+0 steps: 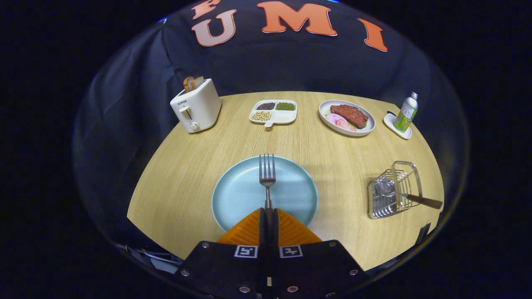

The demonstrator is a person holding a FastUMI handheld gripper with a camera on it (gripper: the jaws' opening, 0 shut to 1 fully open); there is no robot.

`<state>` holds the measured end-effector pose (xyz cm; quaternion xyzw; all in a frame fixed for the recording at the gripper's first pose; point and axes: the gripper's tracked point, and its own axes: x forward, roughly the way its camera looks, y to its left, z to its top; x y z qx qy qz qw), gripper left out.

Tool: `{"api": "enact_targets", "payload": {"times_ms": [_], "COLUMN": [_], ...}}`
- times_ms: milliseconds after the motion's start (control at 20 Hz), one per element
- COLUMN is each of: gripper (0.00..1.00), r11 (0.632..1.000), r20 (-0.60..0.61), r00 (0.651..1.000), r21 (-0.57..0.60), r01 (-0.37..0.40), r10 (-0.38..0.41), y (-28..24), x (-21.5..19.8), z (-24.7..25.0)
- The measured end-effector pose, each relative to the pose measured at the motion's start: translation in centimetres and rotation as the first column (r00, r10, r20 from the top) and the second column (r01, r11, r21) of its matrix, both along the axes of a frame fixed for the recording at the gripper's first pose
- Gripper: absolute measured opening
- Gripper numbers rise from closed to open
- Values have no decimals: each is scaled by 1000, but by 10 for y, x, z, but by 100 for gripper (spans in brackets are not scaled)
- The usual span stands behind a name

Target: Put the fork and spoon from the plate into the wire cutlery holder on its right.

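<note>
A metal fork points away from me over the light blue plate, tines far, handle running back between my fingers. My gripper is shut on the fork's handle, both pads pressed against it. To the plate's right stands the wire cutlery holder near the table's right edge. A spoon rests in the holder, its handle leaning out to the right.
At the table's far side sit a white toaster with bread, a divided dish of beans, a plate of meat and a green bottle on a small tray. Bare wood lies between plate and holder.
</note>
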<state>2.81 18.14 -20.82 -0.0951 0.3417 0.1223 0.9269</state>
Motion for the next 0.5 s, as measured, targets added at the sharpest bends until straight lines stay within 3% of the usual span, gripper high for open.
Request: {"api": "enact_targets", "payload": {"times_ms": [250,500], "gripper": [5,5], "r11": [996,989], "r20": [-10,-76], "r00": [999,997], "r21": [-76,-146], "r01": [37,19], "r10": [-38,-30], "y": [-79,-139], "x": [2,3], "z": [49,85]}}
